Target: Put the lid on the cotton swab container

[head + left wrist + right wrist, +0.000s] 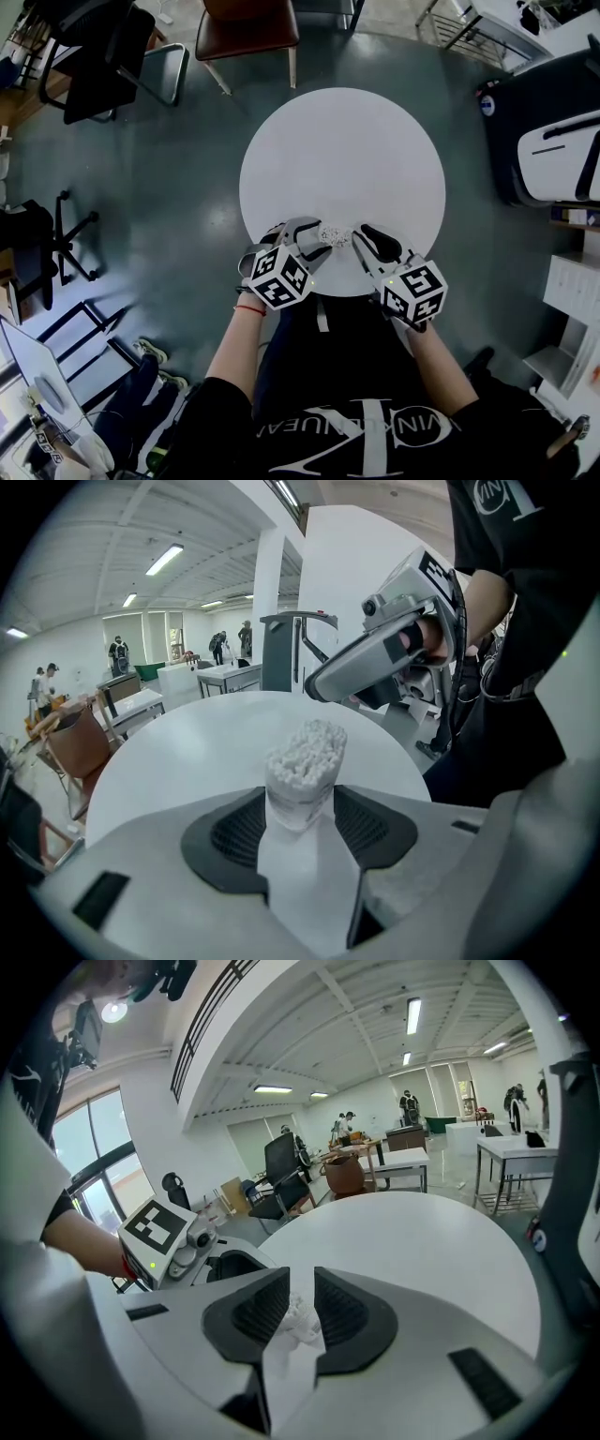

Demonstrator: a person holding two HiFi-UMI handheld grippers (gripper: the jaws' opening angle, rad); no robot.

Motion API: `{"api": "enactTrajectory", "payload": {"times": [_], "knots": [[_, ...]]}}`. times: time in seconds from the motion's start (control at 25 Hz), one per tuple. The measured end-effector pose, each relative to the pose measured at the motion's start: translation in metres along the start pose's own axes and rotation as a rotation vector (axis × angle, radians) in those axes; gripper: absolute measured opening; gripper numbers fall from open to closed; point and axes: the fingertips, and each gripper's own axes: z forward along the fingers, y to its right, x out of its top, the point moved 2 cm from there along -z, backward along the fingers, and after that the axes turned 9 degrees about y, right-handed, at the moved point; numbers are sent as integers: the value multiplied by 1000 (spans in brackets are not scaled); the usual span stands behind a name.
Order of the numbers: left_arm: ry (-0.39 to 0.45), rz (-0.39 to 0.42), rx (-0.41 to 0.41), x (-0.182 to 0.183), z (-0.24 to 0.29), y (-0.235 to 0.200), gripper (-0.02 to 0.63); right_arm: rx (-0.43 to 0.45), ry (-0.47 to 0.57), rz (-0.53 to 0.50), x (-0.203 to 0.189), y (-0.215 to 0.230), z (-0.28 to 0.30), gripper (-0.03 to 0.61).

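The cotton swab container (pixel 333 234) is a small clear tub packed with white swabs. It stands upright near the front edge of the round white table (pixel 342 150). In the left gripper view the container (pixel 302 771) stands between the pads (pixel 239 832) of my left gripper (pixel 300 813), which flank it closely without visibly squeezing it. My left gripper (pixel 314 240) reaches it from the left, my right gripper (pixel 361 236) from the right. The right gripper (pixel 300 1309) is open a little, and the swabs (pixel 298 1324) show in its gap. I cannot make out a separate lid.
The table's front edge (pixel 328 292) runs just under both grippers. On the floor around it stand a brown chair (pixel 248 28) at the back, black office chairs (pixel 103 56) at the left and a dark machine (pixel 553 141) at the right.
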Motion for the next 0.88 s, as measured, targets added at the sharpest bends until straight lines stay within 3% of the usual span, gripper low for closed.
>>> {"api": "enactTrajectory", "payload": {"times": [0.2,0.44,0.88], "knots": [[-3,17,-6,0,2,-2,210,-21,12,50,4,16,8,94],[-59,103,-29,-4,3,-1,229,-20,-3,93,0,31,19,118],[-70,106,30,-8,5,-2,225,117,-4,169,5,30,41,127]]}}
